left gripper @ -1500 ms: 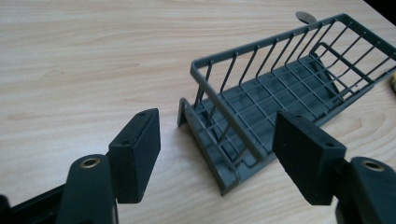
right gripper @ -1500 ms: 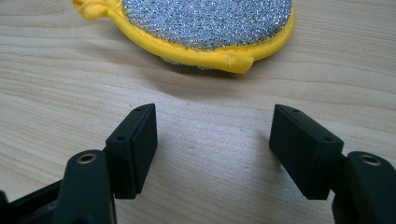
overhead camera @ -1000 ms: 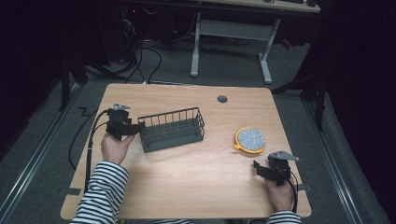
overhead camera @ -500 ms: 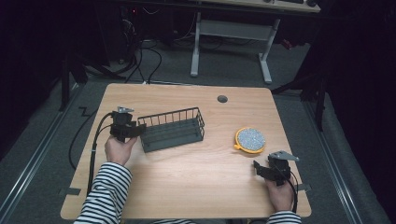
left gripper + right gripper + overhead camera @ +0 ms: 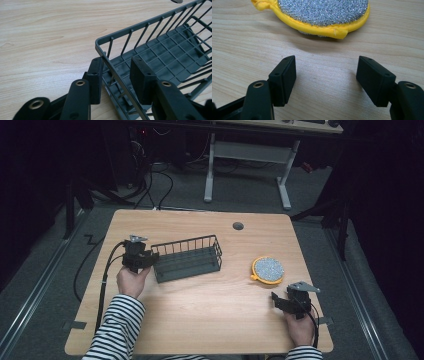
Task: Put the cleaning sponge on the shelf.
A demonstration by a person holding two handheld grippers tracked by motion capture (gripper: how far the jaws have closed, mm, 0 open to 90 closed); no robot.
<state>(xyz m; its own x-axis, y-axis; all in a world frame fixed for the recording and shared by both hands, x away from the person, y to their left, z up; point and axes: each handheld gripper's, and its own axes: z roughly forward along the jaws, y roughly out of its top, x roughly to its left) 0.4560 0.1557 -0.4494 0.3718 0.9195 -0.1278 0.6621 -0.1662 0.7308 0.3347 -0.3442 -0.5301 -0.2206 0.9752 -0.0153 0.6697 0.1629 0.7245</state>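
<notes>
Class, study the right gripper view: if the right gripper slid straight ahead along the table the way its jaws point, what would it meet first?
Probably the yellow-rimmed scrubbing pad: it lies straight ahead of the open right gripper, with bare wooden table between them.

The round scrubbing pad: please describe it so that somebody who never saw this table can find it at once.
On the wooden table, look right of the dark wire basket, just beyond the open right gripper. The scrubbing pad lies flat there, apart from both. It is the one round, colourful thing: silver glittery mesh inside a yellow fabric rim.
</notes>
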